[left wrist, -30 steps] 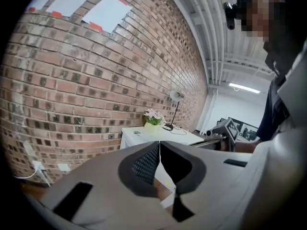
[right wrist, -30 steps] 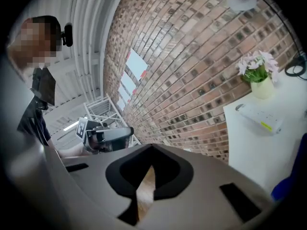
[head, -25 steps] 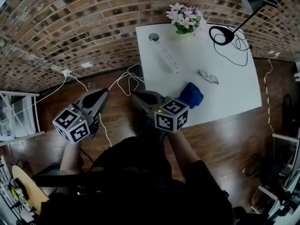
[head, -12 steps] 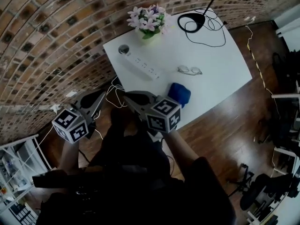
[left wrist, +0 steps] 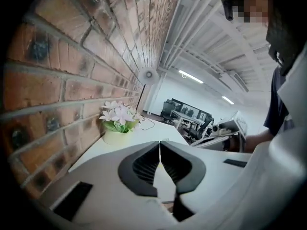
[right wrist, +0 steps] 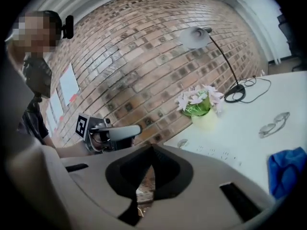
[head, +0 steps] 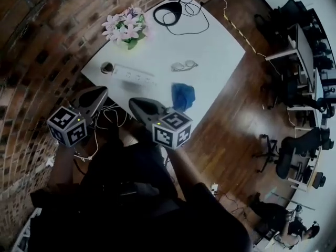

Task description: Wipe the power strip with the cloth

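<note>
— Two grippers, and both clenched on nothing?

— Yes. The left gripper (head: 101, 90) has its jaws pressed flat together with nothing between them. The right gripper (head: 132, 102) is the same, its tips meeting and empty. Both hang just off the near edge of the white surface (head: 215, 46), over a tangle of white cables (head: 107, 112) on the wooden floor (head: 236, 114).

— Where is the power strip?

— The white power strip (head: 132, 74) lies flat on the surface, near the end by the brick wall (head: 37, 30), just beyond the two grippers. A small round grey object (head: 106, 67) sits just beside its left end.

— And the cloth?

— The blue cloth (head: 183, 95) lies crumpled close to the near edge, to the right of the strip and apart from it. Neither gripper touches it.

— Anything else up there?

— A pair of glasses (head: 184, 65) lies just beyond the cloth. A pot of pale flowers (head: 125, 28) stands at the wall side behind the strip, and the round base of a black desk lamp (head: 170, 16) sits at the far end with its cord looped beside it.
</note>
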`<action>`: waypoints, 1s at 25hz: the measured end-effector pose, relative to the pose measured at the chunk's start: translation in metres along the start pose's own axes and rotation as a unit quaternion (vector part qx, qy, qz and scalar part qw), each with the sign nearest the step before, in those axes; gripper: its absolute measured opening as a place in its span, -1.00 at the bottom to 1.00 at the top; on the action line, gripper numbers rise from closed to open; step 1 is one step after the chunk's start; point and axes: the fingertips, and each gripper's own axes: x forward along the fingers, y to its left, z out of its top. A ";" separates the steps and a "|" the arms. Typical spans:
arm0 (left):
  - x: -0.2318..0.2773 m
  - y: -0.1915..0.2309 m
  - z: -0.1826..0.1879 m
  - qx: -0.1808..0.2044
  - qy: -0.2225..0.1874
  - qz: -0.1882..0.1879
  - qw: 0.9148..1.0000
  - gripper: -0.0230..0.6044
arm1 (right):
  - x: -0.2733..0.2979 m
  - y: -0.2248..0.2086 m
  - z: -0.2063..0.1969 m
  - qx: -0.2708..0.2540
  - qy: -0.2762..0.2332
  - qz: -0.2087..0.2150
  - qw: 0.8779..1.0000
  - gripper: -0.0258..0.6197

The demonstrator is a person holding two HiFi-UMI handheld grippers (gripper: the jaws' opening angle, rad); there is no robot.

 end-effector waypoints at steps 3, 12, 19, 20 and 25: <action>0.007 0.014 -0.005 0.009 0.019 -0.029 0.999 -0.95 | 0.004 0.003 0.011 -0.024 -0.017 -0.044 0.999 -0.92; 0.060 0.032 -0.021 0.042 0.075 -0.070 0.994 -0.96 | -0.080 -0.058 0.006 0.020 -0.063 -0.242 0.968 -0.30; 0.099 0.046 -0.045 0.081 0.144 -0.034 0.986 -0.95 | -0.147 -0.163 -0.032 -0.014 -0.021 -0.403 0.915 -0.29; 0.104 0.049 -0.046 0.080 0.151 -0.020 0.985 -0.96 | -0.157 -0.179 -0.036 -0.015 -0.013 -0.417 0.909 -0.29; 0.115 0.062 -0.045 0.072 0.172 0.032 0.982 -0.96 | -0.166 -0.227 -0.065 -0.018 0.062 -0.417 0.907 -0.29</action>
